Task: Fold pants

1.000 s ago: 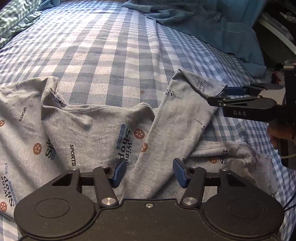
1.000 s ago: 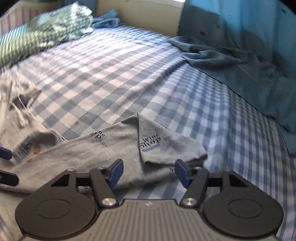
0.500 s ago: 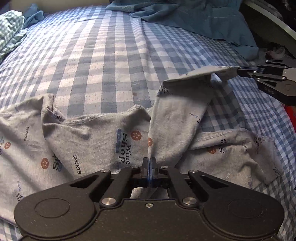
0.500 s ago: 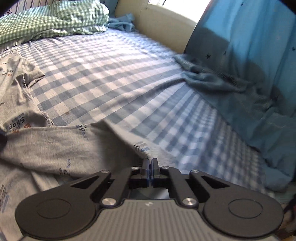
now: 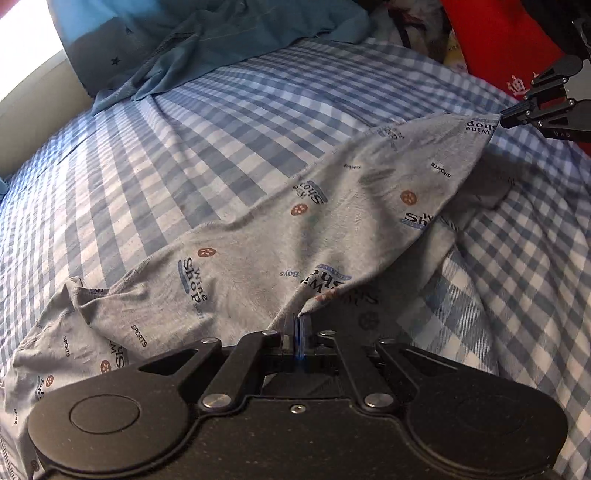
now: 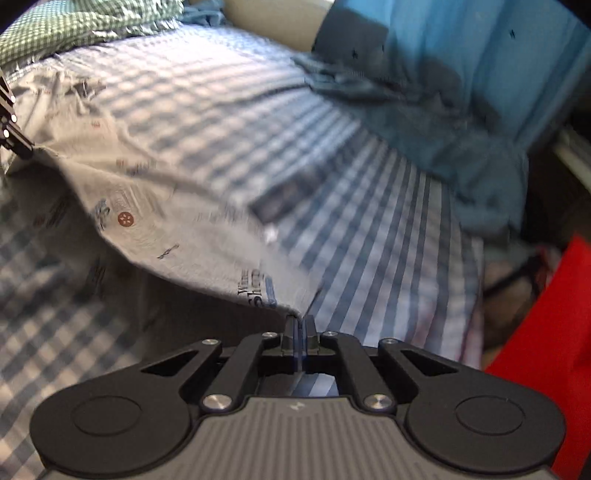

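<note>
The grey printed pants [image 5: 280,236] lie on the blue checked bed. One leg is lifted and stretched between my two grippers. My left gripper [image 5: 297,326] is shut on the pants' edge near its fingers. My right gripper [image 6: 298,326] is shut on the leg's end corner; it also shows in the left wrist view [image 5: 508,120] at the upper right. In the right wrist view the pants [image 6: 155,206] are blurred and hang above the sheet, and the left gripper [image 6: 22,149] shows at the far left edge.
The blue checked sheet [image 5: 166,147] covers the bed. A blue curtain or blanket [image 6: 424,85] lies bunched at the far side. A green checked pillow [image 6: 74,26] sits at the far left. Something red [image 6: 546,332] stands beside the bed on the right.
Both grippers closed on the pants leg, then lifted and pulled it apart, so the leg now hangs stretched above the bed. Both cameras swung toward the bed's right side.
</note>
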A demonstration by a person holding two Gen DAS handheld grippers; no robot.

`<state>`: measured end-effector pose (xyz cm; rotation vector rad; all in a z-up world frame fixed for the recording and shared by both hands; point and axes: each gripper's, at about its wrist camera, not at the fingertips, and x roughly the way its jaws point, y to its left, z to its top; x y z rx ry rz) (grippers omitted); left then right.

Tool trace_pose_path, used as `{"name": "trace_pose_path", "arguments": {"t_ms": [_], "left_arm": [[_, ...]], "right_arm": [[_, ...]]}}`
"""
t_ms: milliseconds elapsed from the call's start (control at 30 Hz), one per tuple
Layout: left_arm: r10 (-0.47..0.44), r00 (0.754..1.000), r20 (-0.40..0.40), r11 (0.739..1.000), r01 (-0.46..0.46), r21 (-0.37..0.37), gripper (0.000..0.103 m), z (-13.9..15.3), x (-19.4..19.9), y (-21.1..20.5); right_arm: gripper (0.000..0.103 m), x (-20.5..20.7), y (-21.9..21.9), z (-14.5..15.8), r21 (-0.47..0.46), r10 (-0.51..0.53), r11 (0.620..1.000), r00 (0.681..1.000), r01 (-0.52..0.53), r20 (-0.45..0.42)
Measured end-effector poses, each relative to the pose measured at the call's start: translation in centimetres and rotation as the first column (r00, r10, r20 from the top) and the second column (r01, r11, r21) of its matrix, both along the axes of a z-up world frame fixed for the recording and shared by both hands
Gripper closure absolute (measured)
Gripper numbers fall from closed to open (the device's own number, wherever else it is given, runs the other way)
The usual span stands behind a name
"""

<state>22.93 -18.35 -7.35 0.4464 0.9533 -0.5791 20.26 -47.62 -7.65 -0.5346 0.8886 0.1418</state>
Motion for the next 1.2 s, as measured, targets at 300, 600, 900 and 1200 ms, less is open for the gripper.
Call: {"name": "trace_pose_path", "arguments": {"t_ms": [300,600,900,1200], "left_arm": [[-0.043,0.999,-0.009,0.998,0.043,0.045,0.103,-0.1,-0.5,-0.4],[-0.009,1.0,-0.028,0.999,0.01,0.035,0.103,0.2,0.2,-1.0],[0.025,0.999,-0.03,1.0,-0.024,0.016,0.103,0.3,0.1,-0.8],[0.01,0.999,0.041,1.0,-0.009,-0.018,0.103,2.7,-0.3,-0.9]], "right_arm": [[0.078,-3.5,-1.6,-1.8,0.199,-0.224,0.951,0.971,0.236,-0.082],[0.039,-1.6,-5.0,-2.3,0.635,-0.446,0.589,0.856,0.5,-0.261],[0.04,-0.2,-8.3,-4.7,0.731,-0.649,0.197,0.646,0.653,-0.402],[0.1,2.1,-8.3,-0.4,0.728,-0.658,0.372,0.717,0.576,-0.23]]}}
